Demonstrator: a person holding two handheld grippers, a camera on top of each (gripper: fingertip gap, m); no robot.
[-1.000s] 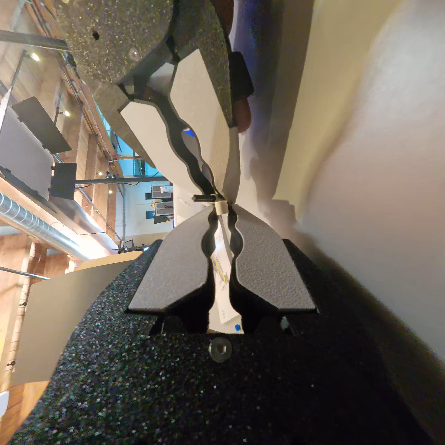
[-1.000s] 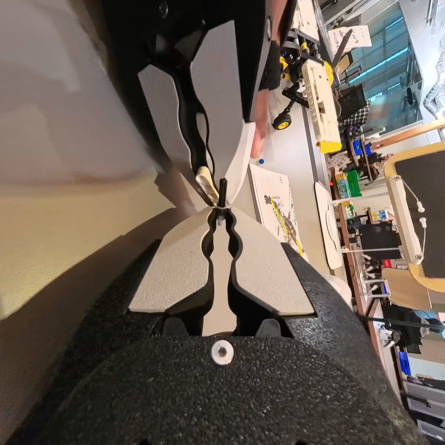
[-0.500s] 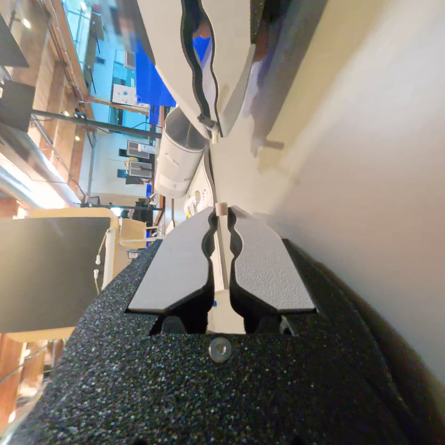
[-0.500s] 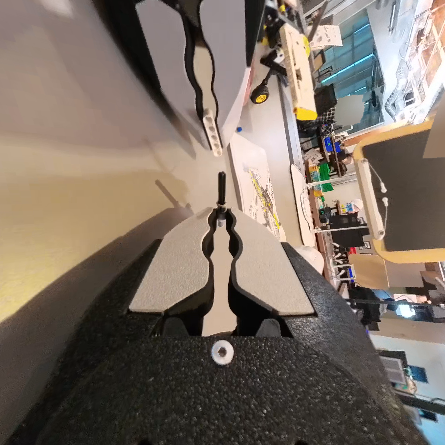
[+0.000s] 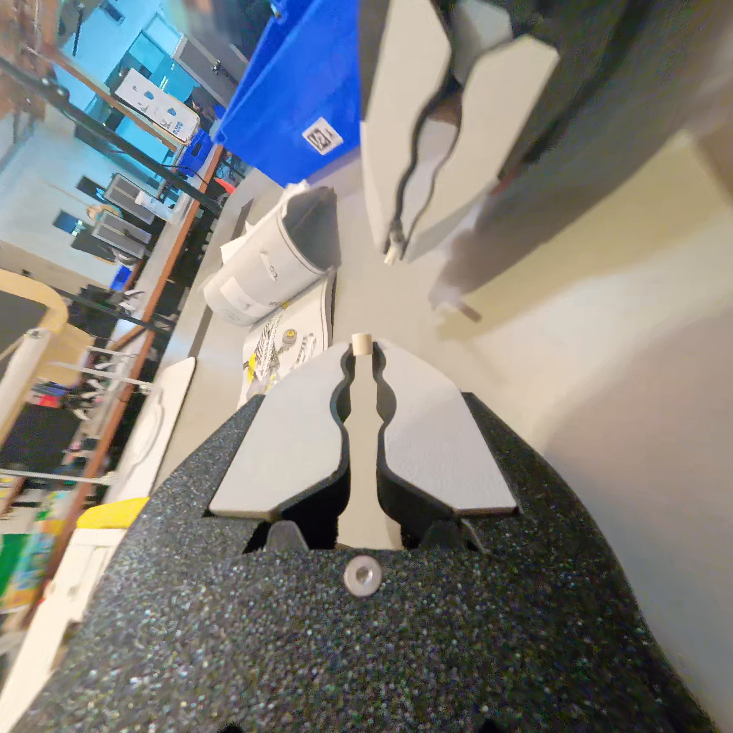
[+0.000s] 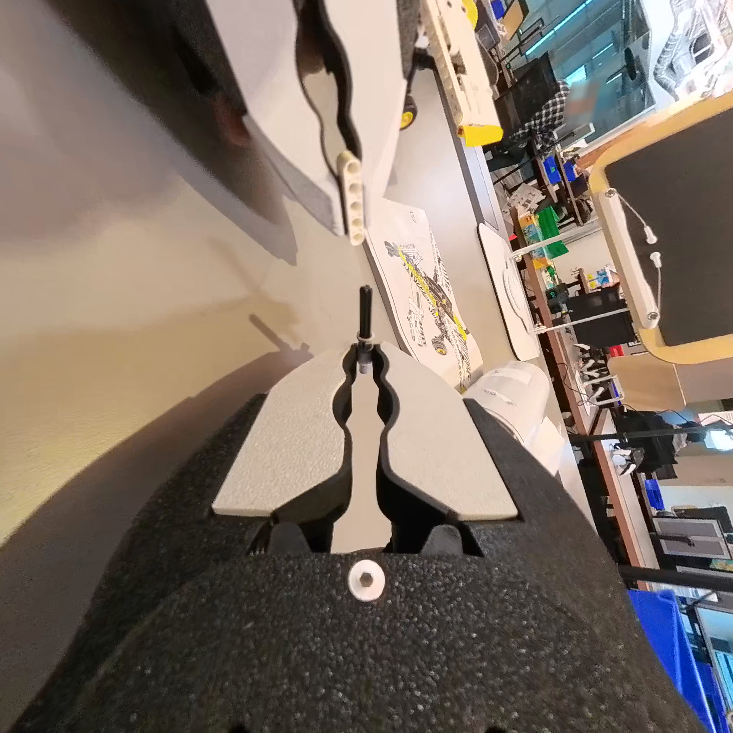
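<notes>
My left gripper (image 5: 361,350) is shut on a cream-white beam with a row of holes (image 5: 361,343), seen end-on at its fingertips. The right wrist view shows the same beam (image 6: 351,198) sticking out from the left gripper's tips, above and ahead. My right gripper (image 6: 364,350) is shut on a thin black axle with a small white ring (image 6: 365,313), which points forward toward the beam with a gap between them. The right gripper also shows in the left wrist view (image 5: 394,246), high and apart from the left one. Both hover over a pale table (image 6: 158,301).
An open instruction booklet (image 6: 428,293) lies on the table, with a white cylinder (image 5: 273,269) beside it. A blue bin (image 5: 293,95) stands behind. A white and yellow wheeled model (image 6: 456,71) and a white tray (image 6: 507,285) lie farther off. Some 6 centimeters of space lies between my two pairs of fingers.
A second ago the axle tip met the beam end. The two grippers have since drawn apart. Each still holds its piece, and both views have swung.
</notes>
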